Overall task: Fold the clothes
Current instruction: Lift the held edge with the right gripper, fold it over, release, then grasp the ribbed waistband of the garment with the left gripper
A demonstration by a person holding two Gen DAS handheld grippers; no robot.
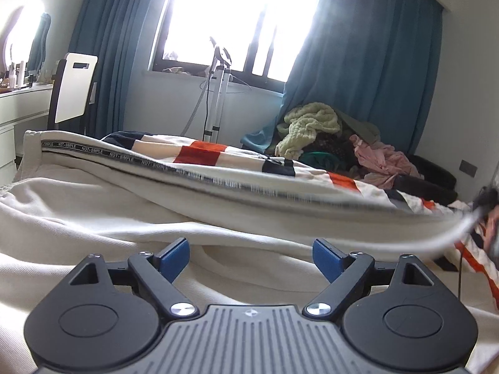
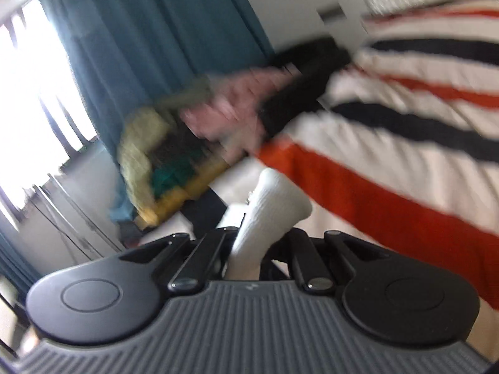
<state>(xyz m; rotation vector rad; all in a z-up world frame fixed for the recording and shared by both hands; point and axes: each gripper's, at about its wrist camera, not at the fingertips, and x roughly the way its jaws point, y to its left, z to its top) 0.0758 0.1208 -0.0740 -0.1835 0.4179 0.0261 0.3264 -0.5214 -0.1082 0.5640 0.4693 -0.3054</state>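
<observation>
One cream garment (image 1: 93, 205), one striped bedcover (image 1: 199, 151), one clothes pile (image 1: 336, 140), two curtains (image 1: 103, 46).

The right gripper's (image 2: 249, 249) fingertips were hidden by the cream fabric (image 2: 268, 205) bunched between them. The clothes pile (image 2: 174, 143) was motion-blurred, and the striped bedcover (image 2: 405, 143) ran off-frame.

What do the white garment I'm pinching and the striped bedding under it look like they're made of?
White garment: looks like soft ribbed or waffle-textured knit, matte, bunching in the shut right tongs. A printed woven tape runs along it in the left view. Striped bedding: flat matte cloth, probably cotton, though motion blur hides the weave.
</observation>
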